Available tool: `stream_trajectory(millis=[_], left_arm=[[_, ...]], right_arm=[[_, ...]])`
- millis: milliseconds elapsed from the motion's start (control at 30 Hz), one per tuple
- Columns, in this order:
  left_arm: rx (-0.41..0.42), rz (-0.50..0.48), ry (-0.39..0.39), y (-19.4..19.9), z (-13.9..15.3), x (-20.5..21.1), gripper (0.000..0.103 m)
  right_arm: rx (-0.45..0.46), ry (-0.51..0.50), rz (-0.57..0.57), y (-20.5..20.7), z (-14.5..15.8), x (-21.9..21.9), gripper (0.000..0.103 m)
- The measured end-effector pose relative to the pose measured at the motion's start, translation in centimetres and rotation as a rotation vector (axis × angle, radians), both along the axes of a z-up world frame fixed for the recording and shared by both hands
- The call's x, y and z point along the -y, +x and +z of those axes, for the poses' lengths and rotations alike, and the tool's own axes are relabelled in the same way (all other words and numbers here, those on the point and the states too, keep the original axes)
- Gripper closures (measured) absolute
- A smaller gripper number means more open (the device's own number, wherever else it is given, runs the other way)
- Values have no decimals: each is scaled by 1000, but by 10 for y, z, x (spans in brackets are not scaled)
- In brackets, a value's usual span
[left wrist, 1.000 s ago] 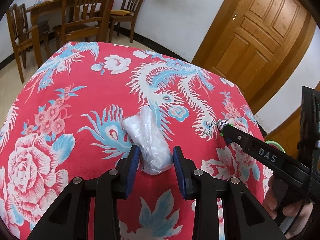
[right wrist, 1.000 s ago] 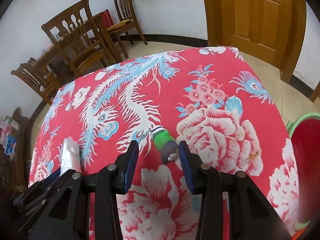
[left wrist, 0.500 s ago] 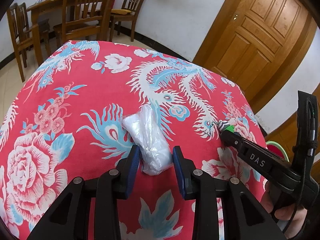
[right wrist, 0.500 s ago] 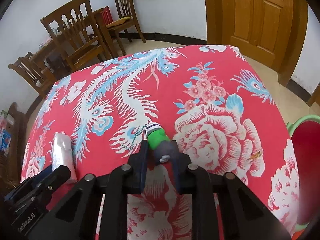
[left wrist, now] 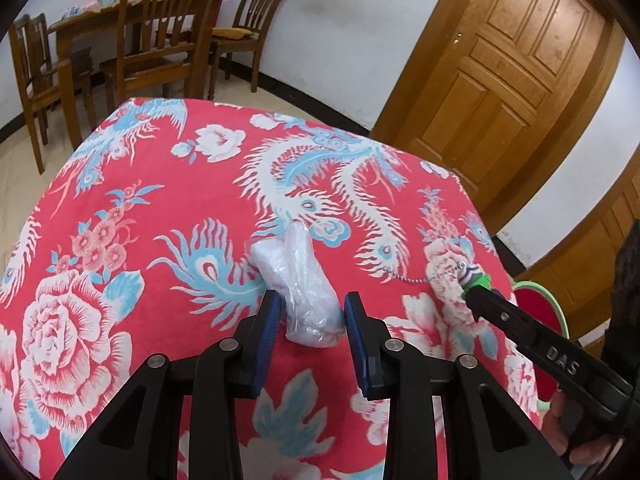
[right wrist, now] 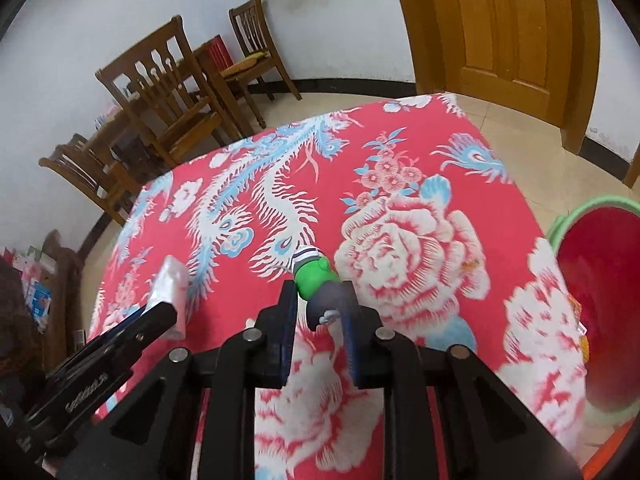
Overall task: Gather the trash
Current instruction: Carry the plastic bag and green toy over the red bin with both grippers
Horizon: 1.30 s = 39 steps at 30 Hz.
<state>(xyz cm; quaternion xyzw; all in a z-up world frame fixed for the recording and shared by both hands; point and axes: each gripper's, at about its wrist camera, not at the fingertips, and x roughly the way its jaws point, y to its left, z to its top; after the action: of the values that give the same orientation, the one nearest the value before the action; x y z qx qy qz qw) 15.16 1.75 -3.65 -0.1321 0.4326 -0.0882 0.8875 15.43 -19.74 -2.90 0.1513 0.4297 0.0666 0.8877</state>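
Between the blue pads of the right gripper (right wrist: 318, 310) sits a small toy (right wrist: 316, 280): a smooth, rounded green body with a grey end nearest the camera and a striped white collar at its far end. Both fingers (right wrist: 289, 322) press on it, so the grip is closed on the toy. Its long axis runs away from the gripper across the table, collar end forward. From the left wrist view a thin beaded chain (left wrist: 424, 278) trails from the collar over the cloth (left wrist: 160, 184), pointing toward the bag.

Near the table's middle lies the bag (left wrist: 300, 280), a crumpled clear plastic bundle, glossy and creased, roughly sausage-shaped. It lies flat on the cloth with its long axis running away from the left gripper (left wrist: 308, 312), slightly tilted to the left at the far end. Its near, fatter end sits between the left fingers (left wrist: 268, 328); the pads flank it closely, but whether they actually pinch it I cannot tell.

The cloth is bright red fabric printed with white and pale blue phoenixes, peonies and feathers, smooth and drawn over the table's edges. Just off the table on the right stands a bin (right wrist: 600, 264), round, with a pale green rim and red inside. Beyond are a panelled wooden door (left wrist: 500, 76), white walls with a dark skirting, a tiled floor and several slat-backed wooden chairs (right wrist: 168, 100) around a second wooden table.
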Motion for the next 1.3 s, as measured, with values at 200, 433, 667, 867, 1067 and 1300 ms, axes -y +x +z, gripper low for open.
stream_trajectory(millis=[200,433,667,867,1067,1300], left_arm=[[16,-35,-4,-8,11,15,72],[18,-86,-22,-17,20,34,73],[25,-134,-19,-26,29,55,74],[32,-178,-18,-30,37,75,74],[37,-225,-28,-30,45,94,74],[39,-276,-22,-28,51,121,74]], right_arm=[[44,22,-25,-30,19,19,79],[81,41,-58,-62,33,43,79],[119,62,-109,-86,42,70,79],[137,79,-156,-100,44,95,79],[158,95,-207,-113,46,120,79],[166,113,-277,-123,43,152,79]])
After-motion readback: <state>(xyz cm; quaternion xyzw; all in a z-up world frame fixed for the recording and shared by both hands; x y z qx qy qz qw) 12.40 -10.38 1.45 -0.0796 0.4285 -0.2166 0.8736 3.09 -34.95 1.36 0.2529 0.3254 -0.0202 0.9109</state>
